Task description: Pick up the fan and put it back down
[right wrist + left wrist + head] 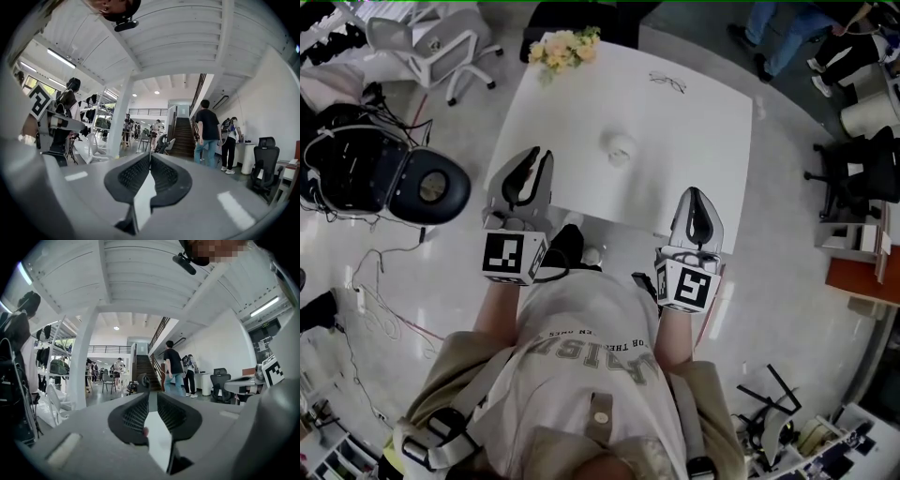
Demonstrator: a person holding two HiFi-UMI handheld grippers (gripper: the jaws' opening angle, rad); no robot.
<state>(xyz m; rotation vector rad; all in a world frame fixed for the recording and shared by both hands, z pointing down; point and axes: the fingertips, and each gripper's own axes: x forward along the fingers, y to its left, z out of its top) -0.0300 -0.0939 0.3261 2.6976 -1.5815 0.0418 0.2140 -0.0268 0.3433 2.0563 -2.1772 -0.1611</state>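
Office chair (431,42) and cables fill the floor at the far left of the head view, well away from the work. Next comes the left gripper (536,155), held level at the near edge of the white table (703,122). Its jaws stand only a narrow slit apart, and nothing is between them. Its own view shows just the room beyond. A bunch of pale flowers (564,47) sits at the table's far left corner.

The fan (619,147), as I take the small round white thing to be, stands near the middle of the table. It is ahead of both grippers, between their lines, and touched by neither. It is too small here to make out blades or a base.

It looks like a light plastic piece, stiff enough for a firm pinch. The rounded, smooth shell could slide out of a shallow grip. The safest hold is probably low on the body or on any stem or base, with the pads square on opposite sides, not on a thin grille.

A pair of glasses (667,82) lies toward the far right of the tabletop. At the right, the right gripper (694,190) points level with its jaws closed tip to tip and empty. Either claw would need to spread before taking the fan.
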